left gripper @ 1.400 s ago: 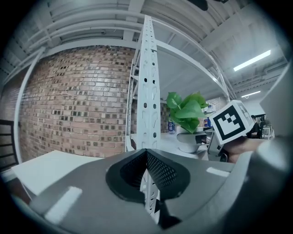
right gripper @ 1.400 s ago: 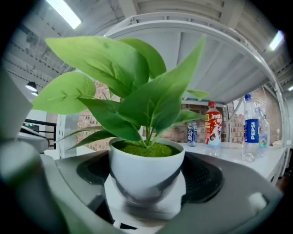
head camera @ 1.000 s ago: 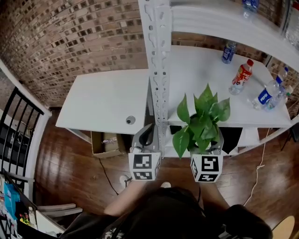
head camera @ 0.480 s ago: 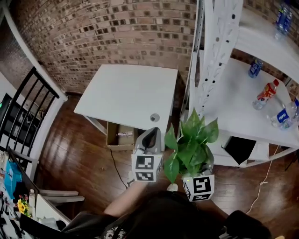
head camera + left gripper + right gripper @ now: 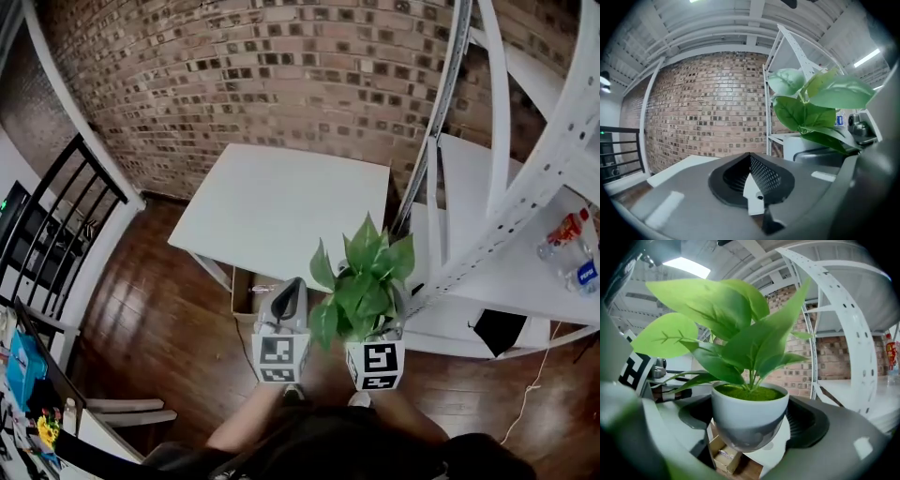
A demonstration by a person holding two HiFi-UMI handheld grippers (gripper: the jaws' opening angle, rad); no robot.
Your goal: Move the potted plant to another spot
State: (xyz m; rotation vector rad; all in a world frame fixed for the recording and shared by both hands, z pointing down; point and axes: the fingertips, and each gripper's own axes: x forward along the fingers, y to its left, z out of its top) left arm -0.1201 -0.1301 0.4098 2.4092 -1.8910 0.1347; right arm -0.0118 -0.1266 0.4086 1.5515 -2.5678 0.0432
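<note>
The potted plant [image 5: 362,281], green leaves in a white pot [image 5: 750,416], hangs in the air in front of me. My right gripper [image 5: 375,314] is shut on it, with the pot's sides between the dark pads [image 5: 813,425]. In the head view the plant sits over the near right corner of the white table [image 5: 281,206]. My left gripper [image 5: 287,291] is beside it on the left, shut and holding nothing. In the left gripper view its jaws [image 5: 752,187] meet at the tips, and the plant's leaves [image 5: 820,108] show at the right.
A white metal shelf unit [image 5: 487,244] stands right of the table, with bottles [image 5: 567,234] on it. An open cardboard box [image 5: 246,286] lies under the table's near edge. A brick wall [image 5: 244,75] runs behind; a black railing [image 5: 56,244] is at the left.
Both grippers and the plant have swung left, away from the shelf unit and toward the white table. The right gripper's hold on the pot is unchanged.
</note>
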